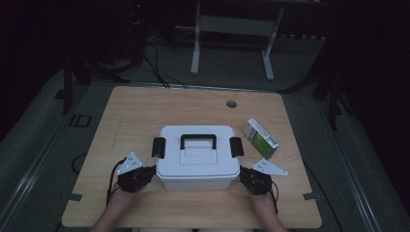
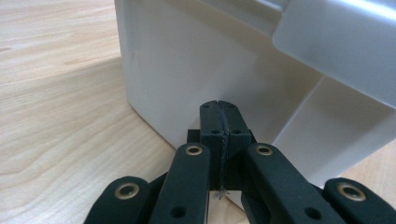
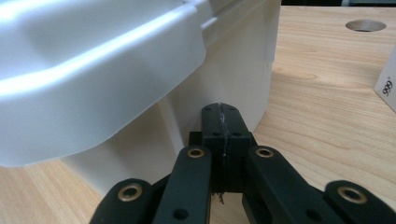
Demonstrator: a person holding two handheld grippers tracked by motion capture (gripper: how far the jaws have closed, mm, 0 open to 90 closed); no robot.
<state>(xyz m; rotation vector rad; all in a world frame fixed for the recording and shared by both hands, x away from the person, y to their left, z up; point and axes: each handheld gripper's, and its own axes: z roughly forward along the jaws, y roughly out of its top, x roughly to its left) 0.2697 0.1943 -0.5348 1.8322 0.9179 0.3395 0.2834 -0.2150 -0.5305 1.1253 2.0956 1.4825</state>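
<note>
Nearest the high camera: two forearms cut off by the bottom edge, hands wrapped around the tools. Left tool (image 1: 150, 171) at the box's near-left corner, right tool (image 1: 243, 174) at its near-right corner; tips lost in the dim light from above, so contact hard to judge there.

Hidden or unclear: inside of the white box (image 1: 198, 157) unseen under its closed lid; black handle (image 1: 198, 140) on top, black latches (image 1: 158, 147) at both ends. Print on the green-and-white carton (image 1: 261, 138) too small to read from above; a sliver of that carton (image 3: 386, 88) cut off at the edge of the right gripper view. Room beyond very dark, details mostly lost.

Surface and room: pale wooden worktop (image 1: 145, 108) with a round cable hole (image 1: 231, 104) near the far edge. Grey floor around, cables trailing at left, a pale metal frame (image 1: 232, 34) standing behind.

Tools, left to right: left tool (image 2: 218, 109) fully closed, pads pressed flat together, nothing between them, tip just at the box wall (image 2: 187, 70) below the lid's overhang; touching or a hair apart, impossible to tell. Right tool (image 3: 220, 112) likewise fully closed and empty, tip close against the box (image 3: 224, 74) beneath the lid rim. Box sitting mid-worktop, between both tools, carton just beside its far-right corner.
</note>
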